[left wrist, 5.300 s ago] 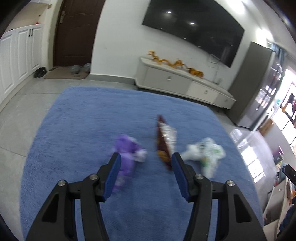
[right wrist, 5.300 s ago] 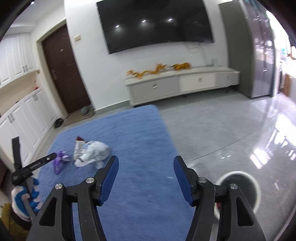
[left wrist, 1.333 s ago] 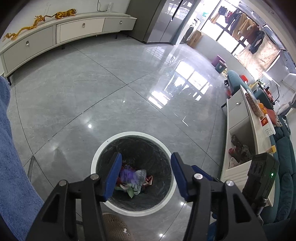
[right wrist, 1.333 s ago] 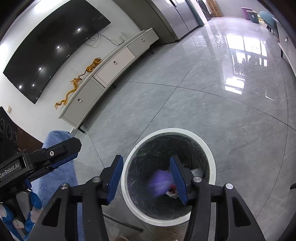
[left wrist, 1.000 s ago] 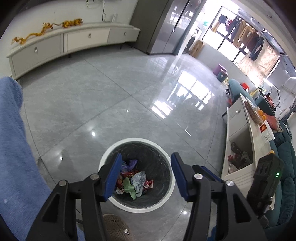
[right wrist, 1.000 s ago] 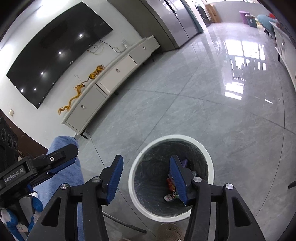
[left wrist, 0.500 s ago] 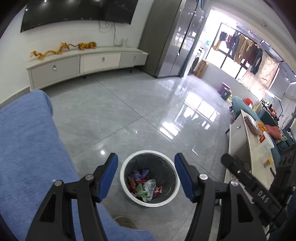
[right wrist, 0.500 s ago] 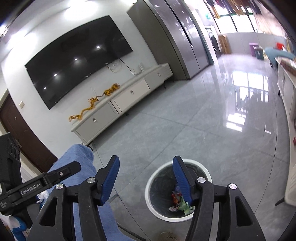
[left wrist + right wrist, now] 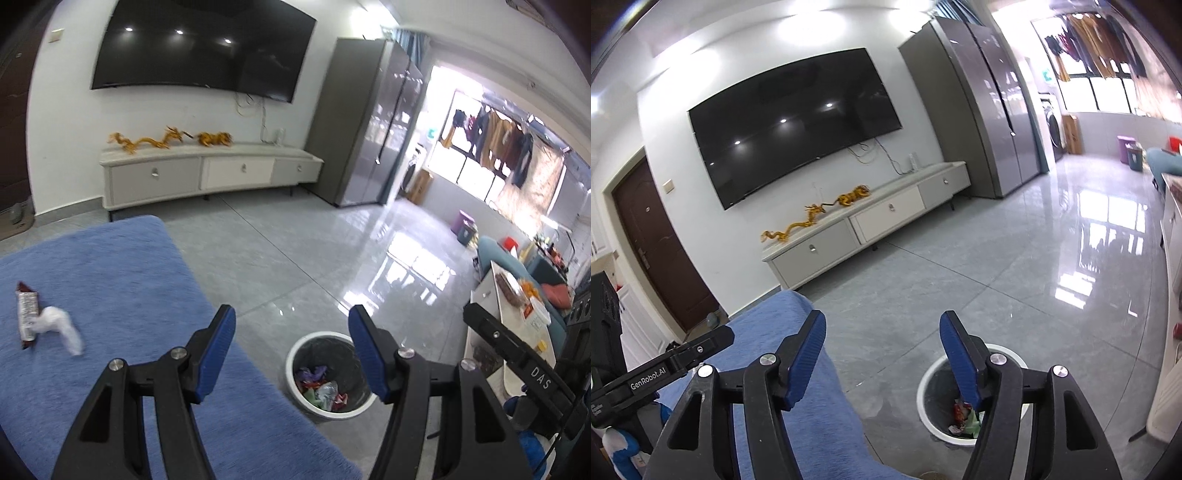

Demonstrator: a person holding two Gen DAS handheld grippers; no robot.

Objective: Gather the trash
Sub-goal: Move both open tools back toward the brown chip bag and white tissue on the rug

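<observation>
Trash bin [image 9: 330, 373] on grey floor at near right, just beside blue rug [image 9: 110, 280], holding crumpled wrappers. Left gripper [image 9: 291, 352] and right gripper [image 9: 882, 354] both spread wide, empty. On rug at far left: brown snack wrapper [image 9: 26, 318] touching white crumpled tissue [image 9: 59, 326].

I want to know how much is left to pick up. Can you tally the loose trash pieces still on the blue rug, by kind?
Dark red snack wrapper: 1
Crumpled white plastic bag: 1
Total on the blue rug: 2
The trash bin already holds several pieces, too jumbled to count. Both grippers are open and hold nothing.
</observation>
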